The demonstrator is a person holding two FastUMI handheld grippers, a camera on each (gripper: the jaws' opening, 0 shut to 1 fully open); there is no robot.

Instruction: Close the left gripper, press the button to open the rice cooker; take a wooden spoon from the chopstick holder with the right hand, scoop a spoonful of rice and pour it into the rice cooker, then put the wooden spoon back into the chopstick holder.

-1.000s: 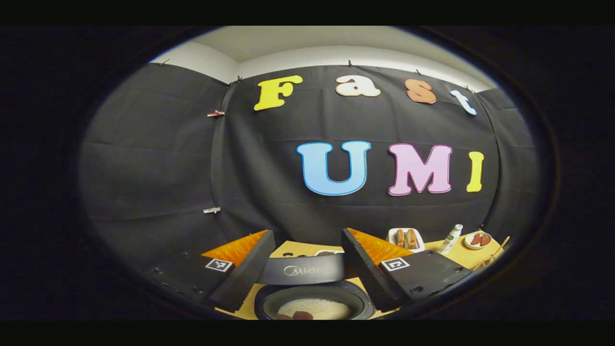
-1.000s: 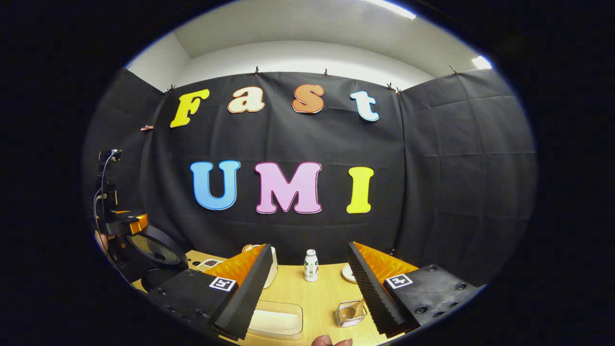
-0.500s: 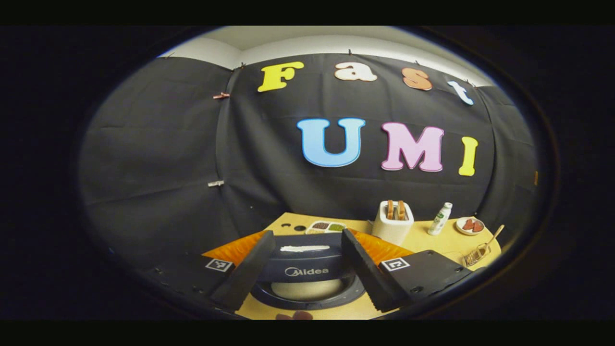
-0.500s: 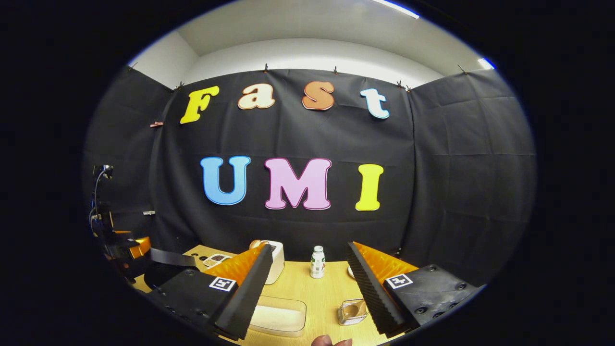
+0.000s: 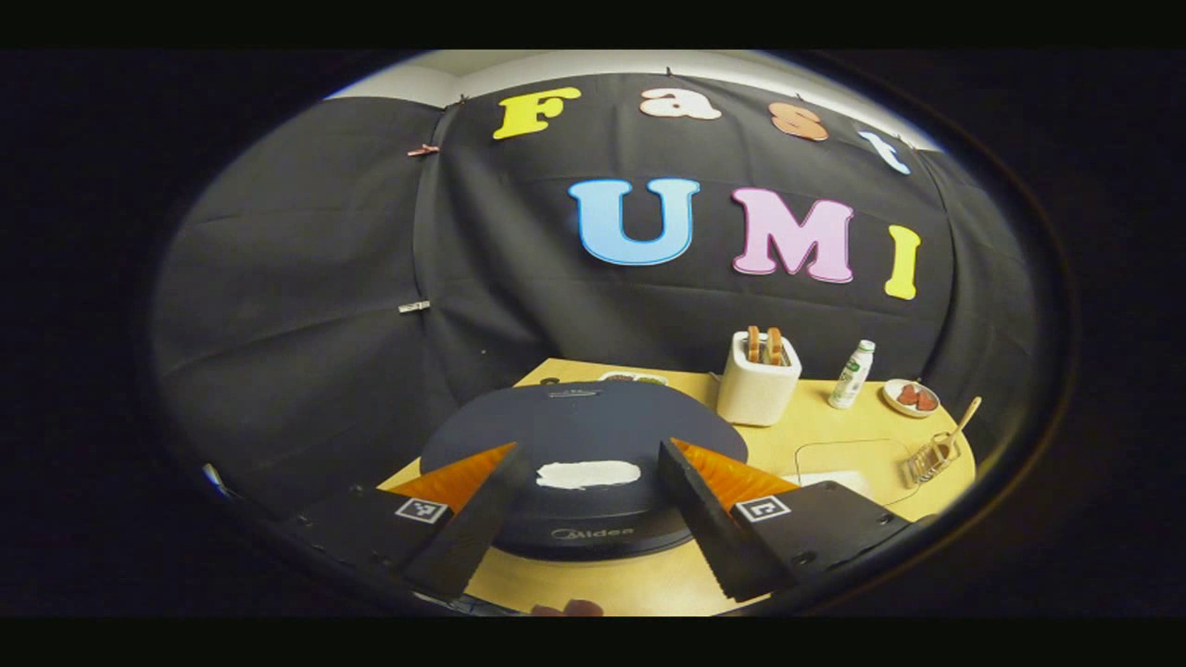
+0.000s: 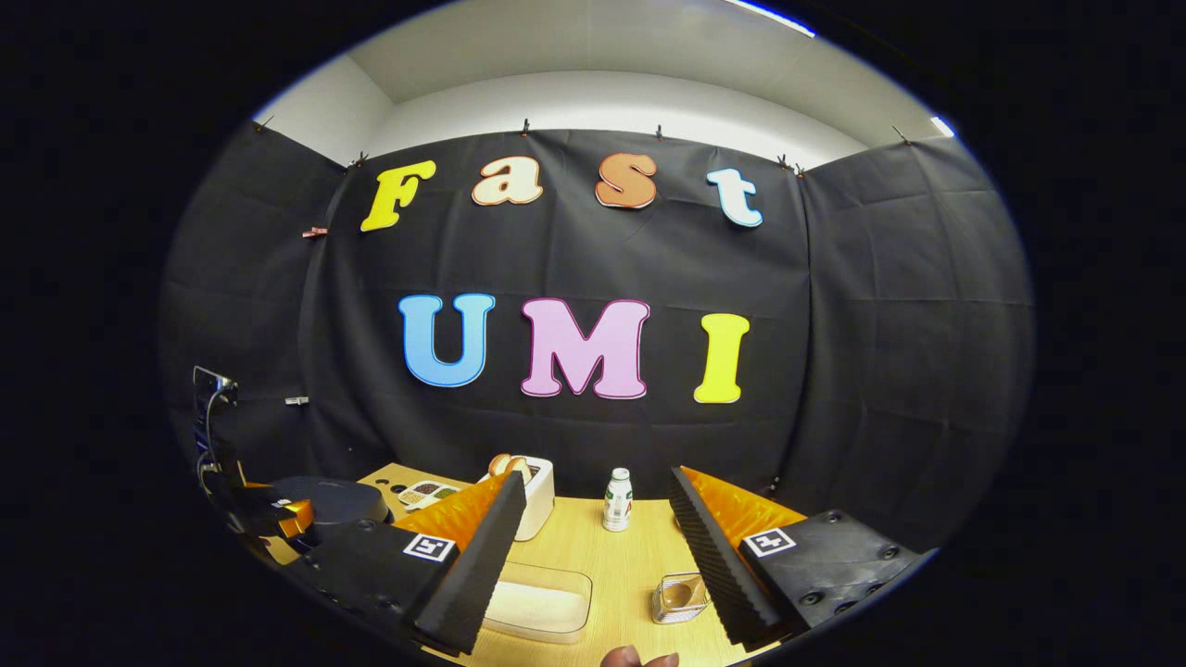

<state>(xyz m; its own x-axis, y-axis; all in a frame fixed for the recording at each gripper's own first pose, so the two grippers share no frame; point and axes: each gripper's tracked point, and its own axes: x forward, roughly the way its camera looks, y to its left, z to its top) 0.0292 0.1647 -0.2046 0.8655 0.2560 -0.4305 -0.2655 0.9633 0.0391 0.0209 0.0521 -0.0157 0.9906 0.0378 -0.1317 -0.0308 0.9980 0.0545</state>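
Observation:
The dark rice cooker (image 5: 574, 417) sits with its lid down, a white mark (image 5: 588, 474) on top. My left gripper (image 5: 593, 448) is open, its fingers spread over the front of the lid on either side of that mark. My right gripper (image 6: 598, 475) hangs open and empty above the table. Below it are a clear box of rice (image 6: 537, 602) and the wire chopstick holder (image 6: 679, 597) with the wooden spoon (image 6: 676, 591) in it. The spoon's handle (image 5: 964, 417) sticks up from the holder (image 5: 929, 456) at the right of the left gripper view. The cooker (image 6: 338, 500) also lies far left in the right gripper view.
On the wooden table (image 5: 815, 426) stand a white toaster (image 5: 760, 384) with bread, a small bottle (image 5: 852, 373), a plate (image 5: 911, 396) and a divided tray (image 5: 633, 378) behind the cooker. The black cloth wall backs the table.
The cooker's lid, open one second ago with rice showing in the pot, has swung down and is closed. My left gripper followed it downward. The right gripper barely moved.

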